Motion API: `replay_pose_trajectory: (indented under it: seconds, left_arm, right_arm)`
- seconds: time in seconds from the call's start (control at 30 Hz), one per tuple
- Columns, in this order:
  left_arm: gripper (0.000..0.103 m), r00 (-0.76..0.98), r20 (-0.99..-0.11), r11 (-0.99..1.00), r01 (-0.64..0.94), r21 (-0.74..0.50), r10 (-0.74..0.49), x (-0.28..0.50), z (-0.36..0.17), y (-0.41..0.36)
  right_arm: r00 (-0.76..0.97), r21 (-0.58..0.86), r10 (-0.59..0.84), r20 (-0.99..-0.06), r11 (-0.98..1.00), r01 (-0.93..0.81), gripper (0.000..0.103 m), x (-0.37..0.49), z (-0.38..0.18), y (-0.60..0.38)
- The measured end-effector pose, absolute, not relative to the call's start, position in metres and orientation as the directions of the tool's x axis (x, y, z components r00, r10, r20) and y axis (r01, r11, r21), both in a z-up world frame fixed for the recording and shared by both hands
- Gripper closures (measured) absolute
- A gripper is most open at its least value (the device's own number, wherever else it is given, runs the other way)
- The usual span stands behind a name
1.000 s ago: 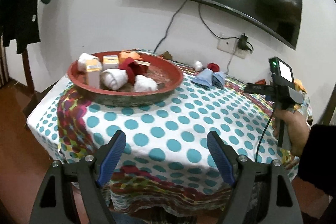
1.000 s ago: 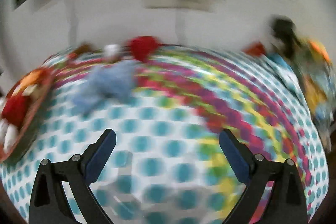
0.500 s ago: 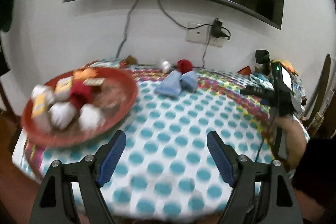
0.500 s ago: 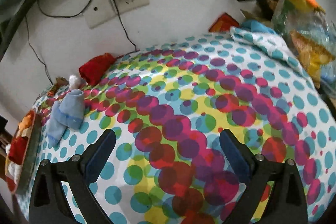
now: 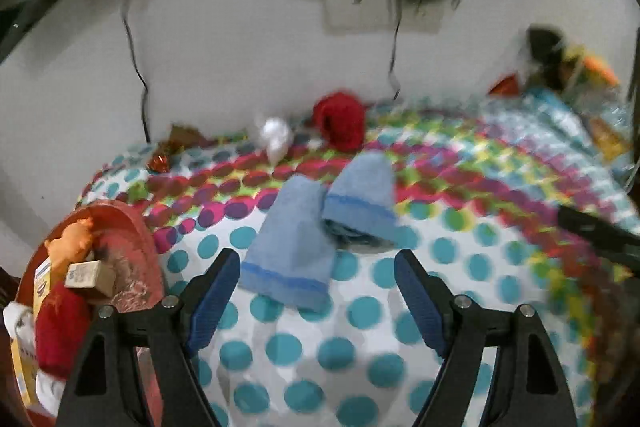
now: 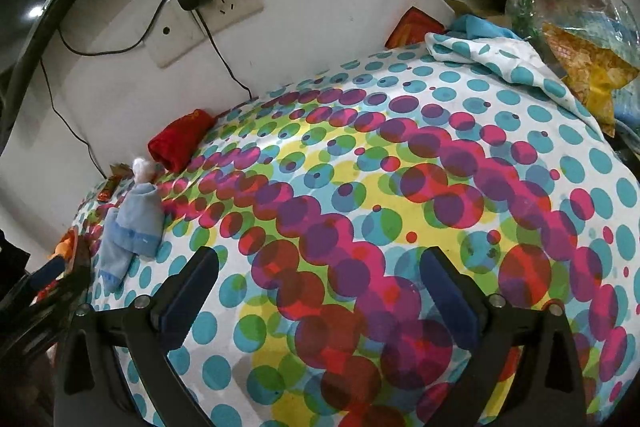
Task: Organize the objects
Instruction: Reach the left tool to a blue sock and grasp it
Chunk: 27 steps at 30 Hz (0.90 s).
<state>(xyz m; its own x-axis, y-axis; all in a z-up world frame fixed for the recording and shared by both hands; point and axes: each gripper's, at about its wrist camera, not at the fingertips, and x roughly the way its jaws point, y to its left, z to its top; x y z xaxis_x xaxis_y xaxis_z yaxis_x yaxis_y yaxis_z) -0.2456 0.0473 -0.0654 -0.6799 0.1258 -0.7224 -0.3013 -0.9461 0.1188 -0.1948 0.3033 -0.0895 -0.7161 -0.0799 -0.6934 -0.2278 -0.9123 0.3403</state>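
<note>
Centre frame, a pair of pale blue folded cloth socks [image 5: 316,231] is lined up between the wide, empty left gripper [image 5: 316,291]; a descent and closure seem needed. The right gripper [image 6: 320,297] is held wide over bare dotted tablecloth [image 6: 400,187]; the red round tray [image 5: 140,251] sits lower left.

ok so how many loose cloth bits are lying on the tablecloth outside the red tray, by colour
Light blue: 2, the nearer blue cloth and the farther blue cloth, which touch.
Red: 1, the red cloth near the wall.
White: 1, the white cloth beside the red one.
Total: 4. The red tray holds more, not counted here.
</note>
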Motion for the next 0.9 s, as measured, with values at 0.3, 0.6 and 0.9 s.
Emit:
replay_pose_trajectory:
  seconds: [0.3,0.6,0.9]
  left_arm:
    - [0.022,-0.626,-0.777,-0.947,-0.287,0.144,0.072,-0.292,-0.096,0.046]
    - [0.081,-0.608,-0.788,-0.946,-0.305,0.115,0.1,-0.278,-0.092,0.048]
    - [0.084,-0.643,-0.749,-0.942,-0.327,0.079,0.16,-0.237,-0.058,0.056]
  right_arm:
    - [-0.723,0.34,-0.093,-0.685,-0.918,-0.204,0.002,-0.194,-0.088,0.3]
    - [-0.723,0.339,-0.094,-0.684,-0.919,-0.201,0.002,-0.194,-0.088,0.3]
    - [-0.717,0.334,-0.091,-0.691,-0.92,-0.206,0.001,-0.195,-0.089,0.3]
